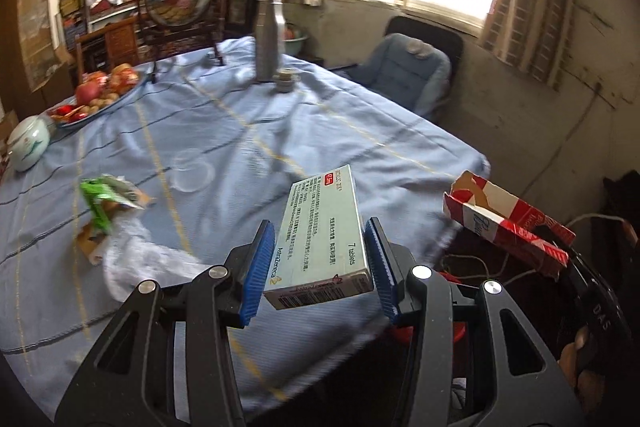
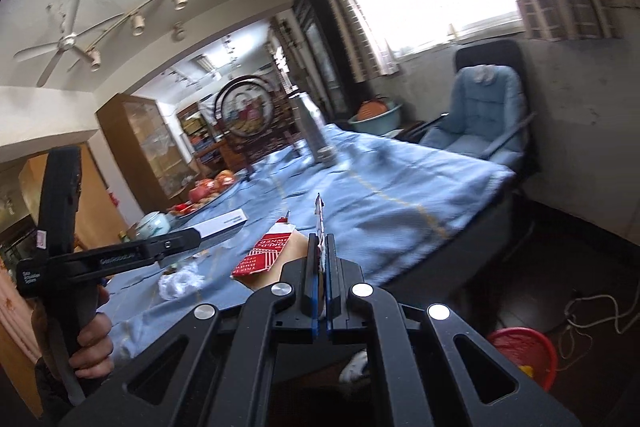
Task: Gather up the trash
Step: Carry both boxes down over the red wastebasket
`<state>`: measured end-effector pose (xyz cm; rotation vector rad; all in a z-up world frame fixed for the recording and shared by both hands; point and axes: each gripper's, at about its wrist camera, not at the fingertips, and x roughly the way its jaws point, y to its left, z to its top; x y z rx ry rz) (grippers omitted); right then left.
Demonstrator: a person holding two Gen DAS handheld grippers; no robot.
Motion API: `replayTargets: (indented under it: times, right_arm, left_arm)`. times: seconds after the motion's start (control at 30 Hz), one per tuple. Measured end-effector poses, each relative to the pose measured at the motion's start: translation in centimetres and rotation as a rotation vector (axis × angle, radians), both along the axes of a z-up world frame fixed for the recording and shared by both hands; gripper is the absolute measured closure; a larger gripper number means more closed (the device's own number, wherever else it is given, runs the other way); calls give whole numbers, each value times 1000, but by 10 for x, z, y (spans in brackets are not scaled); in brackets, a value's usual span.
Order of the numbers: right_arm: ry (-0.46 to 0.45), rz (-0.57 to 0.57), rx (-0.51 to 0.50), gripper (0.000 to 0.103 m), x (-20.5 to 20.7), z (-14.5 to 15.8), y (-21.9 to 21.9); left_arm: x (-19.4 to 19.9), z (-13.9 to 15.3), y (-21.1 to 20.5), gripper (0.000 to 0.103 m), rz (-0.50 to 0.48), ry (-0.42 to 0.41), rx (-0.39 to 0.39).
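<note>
- My left claw (image 1: 320, 267) is pinching the white tablet box (image 1: 322, 231) across its narrow width, the blue pads (image 1: 258, 271) flat against its two long sides, so the box sticks straight out ahead of me and clear of the surface (image 1: 224, 131).
- I judge that side-on grip is why it sits level: the carton is stiff along its edges and light, so a squeeze there holds it without crushing the faces.
- My right claw (image 2: 320, 267) is pressed nearly together on the thin wall of the torn red-and-white carton (image 2: 264, 255), which hangs out to the left of the pads with its open mouth facing away.
- Gripping one flap is the only way in, I reckon; the body is too wide for the jaws.
- From the left view that same red carton sits off to the right, past the surface's edge, well apart from the tablet box.
- Below my right claw, on the floor, stands a red bucket (image 2: 524, 351); that looks like the likely drop spot, though I can't be sure.
- More trash waits on the surface: a green wrapper (image 1: 104, 199) and a crumpled white tissue (image 1: 136, 259), left of my left claw and untouched.
</note>
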<state>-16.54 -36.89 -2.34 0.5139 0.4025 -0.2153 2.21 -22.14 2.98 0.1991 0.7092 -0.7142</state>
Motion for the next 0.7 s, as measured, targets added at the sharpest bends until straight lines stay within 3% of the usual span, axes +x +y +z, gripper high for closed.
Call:
replayTargets:
  times: [0.33, 0.7]
  right_arm:
    - [87, -155, 28, 100, -51, -38, -56]
    - [279, -288, 153, 100, -67, -134, -118]
  left_arm:
    - [-45, -40, -82, 56, -172, 43, 54]
    - [-74, -99, -165, 56, -332, 104, 170]
